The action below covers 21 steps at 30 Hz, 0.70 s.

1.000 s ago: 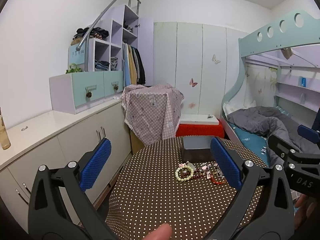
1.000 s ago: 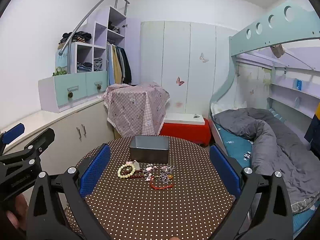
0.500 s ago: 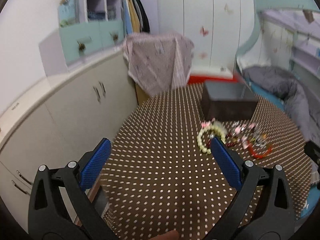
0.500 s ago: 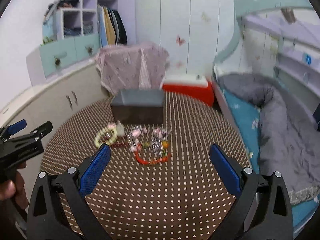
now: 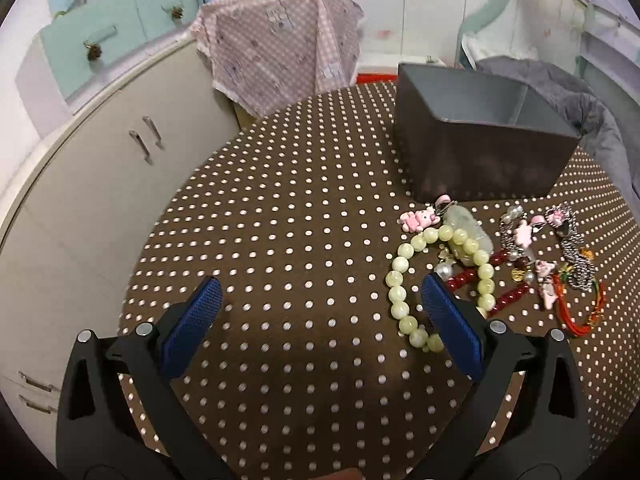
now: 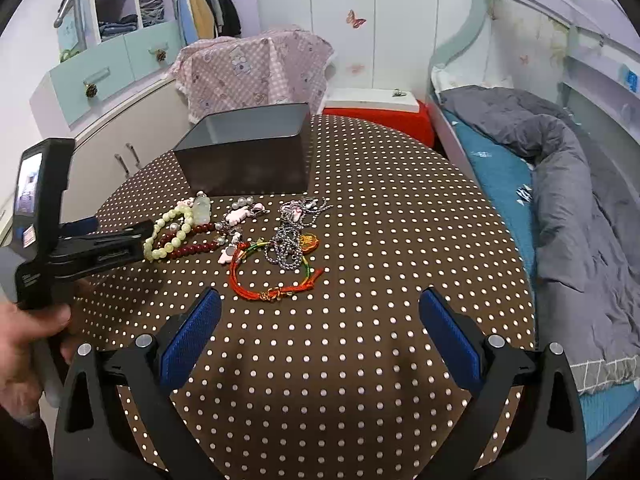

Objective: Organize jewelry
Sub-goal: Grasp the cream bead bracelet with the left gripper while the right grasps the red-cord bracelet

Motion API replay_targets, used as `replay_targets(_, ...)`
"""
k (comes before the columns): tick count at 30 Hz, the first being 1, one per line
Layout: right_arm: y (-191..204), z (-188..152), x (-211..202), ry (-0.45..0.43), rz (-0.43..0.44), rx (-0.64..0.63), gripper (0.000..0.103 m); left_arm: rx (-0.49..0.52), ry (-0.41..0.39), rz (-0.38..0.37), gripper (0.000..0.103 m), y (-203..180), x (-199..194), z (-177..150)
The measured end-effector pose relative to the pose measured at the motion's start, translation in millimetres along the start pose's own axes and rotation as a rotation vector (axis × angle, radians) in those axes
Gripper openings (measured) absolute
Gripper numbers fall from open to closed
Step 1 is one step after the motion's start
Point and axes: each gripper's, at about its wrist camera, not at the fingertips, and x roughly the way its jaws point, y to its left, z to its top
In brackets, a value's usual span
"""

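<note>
Jewelry (image 6: 240, 240) | tangled heap (beads, chains, cords) | beside grey box (image 6: 248, 152)

The table cloth (image 6: 360, 360) looks like matt fabric. The grey box (image 6: 248, 168) seems smooth with a dull sheen. The pale green beads (image 5: 404, 280) are glossy, the chain (image 6: 286, 246) metallic, the red cord bracelet (image 6: 276, 280) woven.

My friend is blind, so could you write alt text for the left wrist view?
An open left gripper hovers over a brown polka-dot table, beside a pale green bead bracelet in a jewelry pile. A dark grey box sits behind it.
</note>
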Motion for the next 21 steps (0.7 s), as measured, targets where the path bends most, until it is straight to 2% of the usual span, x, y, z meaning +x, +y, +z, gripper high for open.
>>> replay_targets(1, -1, 2, 3, 0.004, 0.015, -0.003, 0.095, 0.005, 0.013, -0.007, 0.090, 1, 3, 0)
replay_targets(3, 1, 3, 7, 0.017, 0.049, -0.008, 0.095, -0.001, 0.037, -0.052, 0.072, 2, 9, 2)
replay_targets(4, 4, 3, 10, 0.023, 0.070, -0.018, 0.095, -0.006, 0.028, -0.084, 0.067, 2, 8, 1)
replay_targets(5, 9, 5, 13, 0.029, 0.095, -0.037, 0.095, 0.009, 0.020, -0.104, 0.056, 0, 5, 1)
replay_targets(6, 12, 6, 14, 0.032, 0.111, -0.054, 0.091, 0.021, 0.014, -0.115, 0.039, -3, 5, 0)
replay_targets(7, 18, 7, 17, 0.036, 0.127, -0.079, 0.087, 0.032, 0.007, -0.136, 0.030, -5, 3, -1)
replay_targets(9, 28, 11, 26, 0.053, 0.169, -0.129, 0.071, 0.046, 0.004, -0.158, 0.009, -9, 0, -1)
replay_targets(13, 44, 10, 48, 0.088, 0.179, -0.225, 0.046, 0.023, 0.006, -0.206, 0.009, -1, -5, -6)
replay_targets(14, 48, 7, 59, 0.116, 0.160, -0.258, 0.031, 0.017, 0.004, -0.210, 0.009, 2, -8, -8)
replay_targets(16, 50, 1, 62, 0.111, 0.152, -0.295, 0.015, 0.004, -0.004, -0.219, 0.009, 6, -10, -13)
replay_targets(17, 48, 0, 62, 0.122, 0.162, -0.292, 0.002, 0.000, -0.008, -0.225, 0.009, 9, -12, -15)
replay_targets(21, 32, 2, 40, 0.096, 0.242, -0.242, 0.001, -0.018, -0.035, -0.243, 0.009, 20, -27, -17)
